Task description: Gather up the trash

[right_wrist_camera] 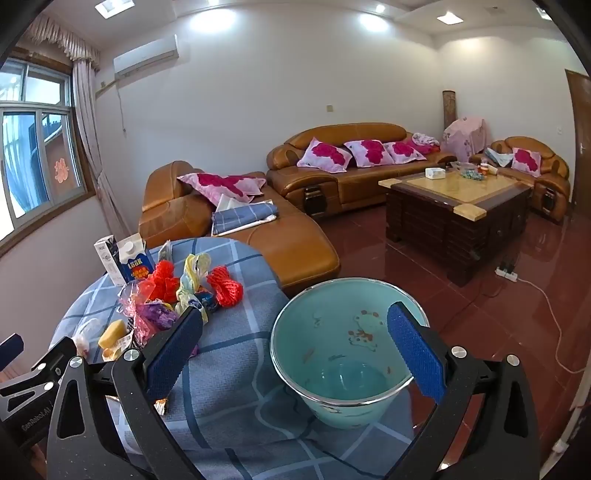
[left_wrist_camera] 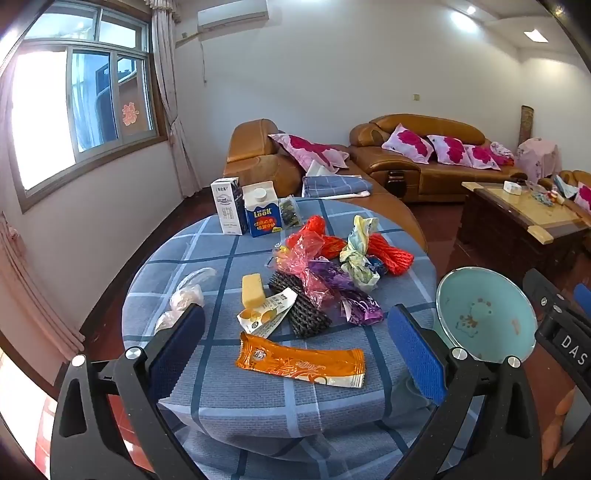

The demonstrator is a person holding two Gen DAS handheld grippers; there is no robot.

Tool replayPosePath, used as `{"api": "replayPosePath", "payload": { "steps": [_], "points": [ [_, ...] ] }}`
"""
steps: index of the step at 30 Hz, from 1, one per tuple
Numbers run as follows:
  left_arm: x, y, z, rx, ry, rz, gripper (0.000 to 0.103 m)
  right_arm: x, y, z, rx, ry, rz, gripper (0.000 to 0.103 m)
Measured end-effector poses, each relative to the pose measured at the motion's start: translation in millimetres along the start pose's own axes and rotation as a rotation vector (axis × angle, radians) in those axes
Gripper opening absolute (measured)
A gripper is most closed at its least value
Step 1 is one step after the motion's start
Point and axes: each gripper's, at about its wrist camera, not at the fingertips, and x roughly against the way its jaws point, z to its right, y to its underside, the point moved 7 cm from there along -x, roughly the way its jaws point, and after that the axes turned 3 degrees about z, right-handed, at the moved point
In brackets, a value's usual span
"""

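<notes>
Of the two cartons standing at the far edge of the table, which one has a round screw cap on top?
The blue carton marked LOOK, the right one of the pair in the left wrist view, has a white round cap. The taller white and dark carton beside it has a flat top.

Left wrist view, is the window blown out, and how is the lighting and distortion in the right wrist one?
Left wrist view: the window glares white on its left side, and its frame bows from fisheye distortion. Right wrist view: ceiling lights bloom on the wall, the table and bucket look evenly lit and sharp, and the corners go black.
</notes>
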Motion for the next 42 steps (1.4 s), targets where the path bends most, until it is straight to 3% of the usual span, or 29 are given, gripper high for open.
{"api": "replayPosePath", "payload": {
  "steps": [42],
  "points": [
    [4.3, -2.8, 3.9, -0.001, 0.004, 0.01, 0.097, -0.2, 2.3, 0.3, 0.009, 0.013, -0.008, 0.098]
  ]
}}
